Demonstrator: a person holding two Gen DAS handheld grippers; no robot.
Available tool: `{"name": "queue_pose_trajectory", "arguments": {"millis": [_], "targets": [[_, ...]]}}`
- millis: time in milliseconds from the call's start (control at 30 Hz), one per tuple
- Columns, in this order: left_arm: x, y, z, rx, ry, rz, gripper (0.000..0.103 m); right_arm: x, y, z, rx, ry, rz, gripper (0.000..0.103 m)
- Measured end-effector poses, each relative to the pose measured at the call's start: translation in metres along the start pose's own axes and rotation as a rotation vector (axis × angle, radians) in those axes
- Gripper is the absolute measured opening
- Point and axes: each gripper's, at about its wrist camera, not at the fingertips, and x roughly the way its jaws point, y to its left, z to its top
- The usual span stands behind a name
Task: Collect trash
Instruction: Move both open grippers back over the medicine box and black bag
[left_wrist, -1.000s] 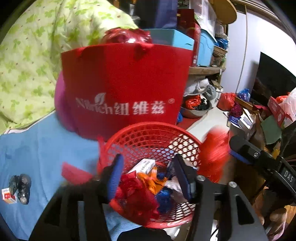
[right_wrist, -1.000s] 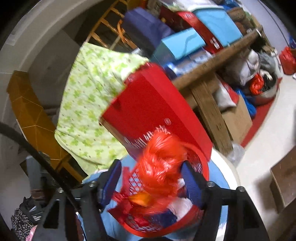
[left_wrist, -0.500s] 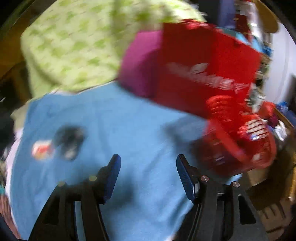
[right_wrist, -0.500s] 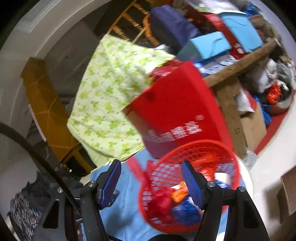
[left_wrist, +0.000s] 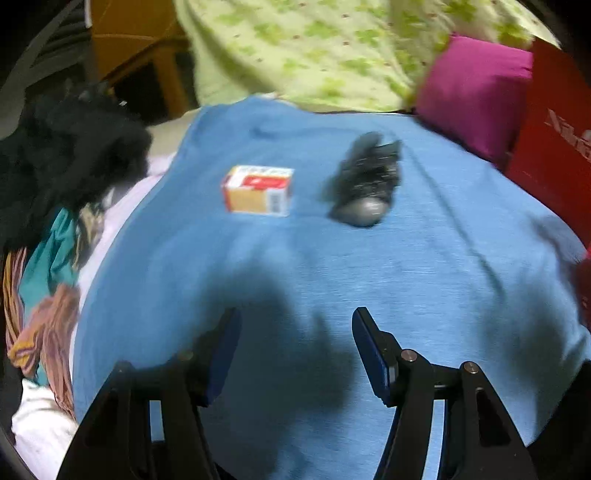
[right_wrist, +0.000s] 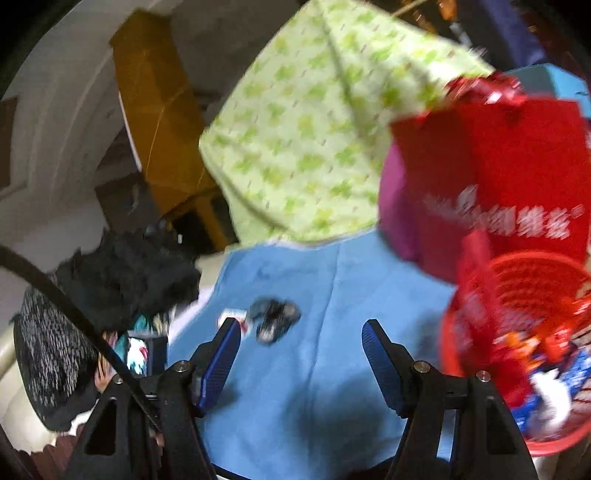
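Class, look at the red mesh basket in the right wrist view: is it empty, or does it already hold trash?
Holding trash. The red mesh basket shows orange, blue and white scraps heaped inside.

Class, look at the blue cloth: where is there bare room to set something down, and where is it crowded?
Bare: the wide stretch of blue cloth between the left tool and the small box with the dark crumpled wad. Crowded: the far edge by the magenta cushion and red bag, and around the red basket.

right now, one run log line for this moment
left gripper open, empty | right gripper open, empty | small box, dark wad on blue cloth
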Motion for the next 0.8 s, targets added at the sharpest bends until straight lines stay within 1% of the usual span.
{"name": "queue_pose_trajectory", "arguments": {"millis": [100,267,400,567,733,800], "targets": [[0.007,0.005,-0.003,-0.021,0.015,0.01,0.063,0.036,0.001,-0.016,-0.001,0.086,-0.011,0.072],[0.024,0.011,-0.006,-0.039,0.042,0.009,0.063,0.082,-0.007,-0.043,-0.014,0.197,-0.052,0.072],[0.041,0.016,-0.009,-0.052,0.068,-0.002,0.063,0.11,-0.021,-0.054,0.001,0.252,-0.081,0.072],[0.054,0.018,-0.013,-0.062,0.095,-0.023,0.063,0.131,-0.036,-0.062,0.039,0.279,-0.092,0.072],[0.058,0.019,-0.014,-0.081,0.084,-0.037,0.073,0.152,-0.044,-0.067,0.068,0.337,-0.099,0.072],[0.059,0.018,-0.014,-0.084,0.08,-0.033,0.076,0.159,-0.049,-0.069,0.09,0.366,-0.125,0.072]]}}
